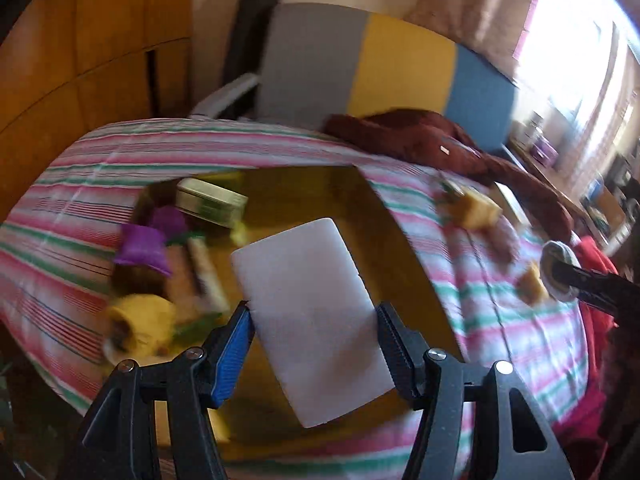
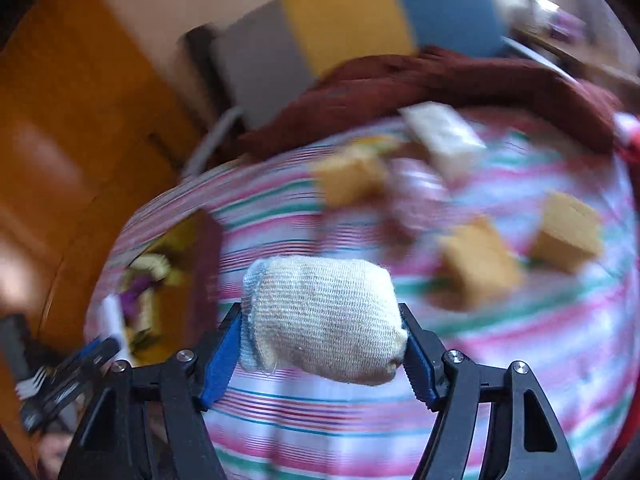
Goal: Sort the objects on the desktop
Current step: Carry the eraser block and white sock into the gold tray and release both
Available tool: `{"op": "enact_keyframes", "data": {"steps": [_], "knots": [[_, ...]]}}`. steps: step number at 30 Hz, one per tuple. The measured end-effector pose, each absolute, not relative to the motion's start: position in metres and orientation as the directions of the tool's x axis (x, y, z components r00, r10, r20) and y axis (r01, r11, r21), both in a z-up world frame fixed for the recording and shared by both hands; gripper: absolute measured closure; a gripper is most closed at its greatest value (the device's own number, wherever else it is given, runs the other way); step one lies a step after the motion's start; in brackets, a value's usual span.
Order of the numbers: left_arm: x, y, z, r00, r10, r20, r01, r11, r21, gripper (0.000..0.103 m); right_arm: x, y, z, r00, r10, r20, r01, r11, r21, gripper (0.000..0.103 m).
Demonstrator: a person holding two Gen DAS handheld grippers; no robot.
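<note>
The left tongs (image 1: 314, 316) pinch a flat white foam block (image 1: 310, 320) above a yellow-lined box (image 1: 304, 192) sunk into the striped cloth (image 1: 100, 168) covering the surface. Inside the box lie a green tin (image 1: 210, 202), purple cups (image 1: 144, 248) and a yellow cup (image 1: 140, 320). The right tongs (image 2: 322, 328) grip a rolled cream knit cloth (image 2: 324, 316) over the stripes. Tan sponge blocks (image 2: 476, 264) and a white block (image 2: 442, 136) sit scattered beyond, near a maroon garment (image 2: 400, 80).
</note>
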State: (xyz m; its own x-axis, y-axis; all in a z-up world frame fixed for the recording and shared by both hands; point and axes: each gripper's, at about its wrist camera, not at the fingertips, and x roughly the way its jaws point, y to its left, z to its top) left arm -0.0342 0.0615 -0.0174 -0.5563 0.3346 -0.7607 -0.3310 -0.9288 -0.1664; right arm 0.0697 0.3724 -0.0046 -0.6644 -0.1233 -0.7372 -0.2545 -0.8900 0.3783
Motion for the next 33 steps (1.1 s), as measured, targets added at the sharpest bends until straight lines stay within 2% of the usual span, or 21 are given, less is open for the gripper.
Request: {"op": "enact_keyframes", "data": {"steps": [7,10,15,20,22,23,33], "knots": [[-0.085,0.028,-0.013,-0.558,0.295,-0.775,-0.258,-0.950,-0.176,0.039,-0.021,0.272,0.008,-0.605,-0.348,-0.717,0.014,-0.904,0.427,0.031],[-0.105,0.020,-0.017,-0.558,0.255,-0.790,-0.217,-0.963,-0.157,0.038,-0.063,0.235,0.000,-0.542,-0.392,-0.744,0.060,-0.901,0.430,0.031],[-0.124,0.008,-0.024,-0.564,0.217,-0.797,-0.185,-0.974,-0.134,0.037,-0.128,0.195,-0.029,-0.458,-0.385,-0.801,0.031,-0.908,0.419,0.031],[-0.134,0.002,-0.028,-0.547,0.244,-0.801,-0.193,-0.968,-0.163,0.032,-0.166,0.189,-0.047,-0.473,-0.416,-0.777,-0.058,-0.865,0.499,0.025],[-0.133,0.000,-0.029,-0.552,0.253,-0.795,-0.202,-0.965,-0.167,0.024,-0.172,0.191,-0.050,-0.477,-0.440,-0.760,-0.082,-0.839,0.538,0.018],[-0.134,0.000,-0.031,-0.550,0.250,-0.797,-0.198,-0.966,-0.166,0.023,-0.172,0.192,-0.049,-0.487,-0.447,-0.750,-0.090,-0.829,0.552,0.016],[-0.106,-0.008,-0.021,-0.599,0.213,-0.772,-0.143,-0.977,-0.159,0.021,-0.131,0.201,-0.033,-0.539,-0.420,-0.730,-0.046,-0.851,0.524,0.012]]}}
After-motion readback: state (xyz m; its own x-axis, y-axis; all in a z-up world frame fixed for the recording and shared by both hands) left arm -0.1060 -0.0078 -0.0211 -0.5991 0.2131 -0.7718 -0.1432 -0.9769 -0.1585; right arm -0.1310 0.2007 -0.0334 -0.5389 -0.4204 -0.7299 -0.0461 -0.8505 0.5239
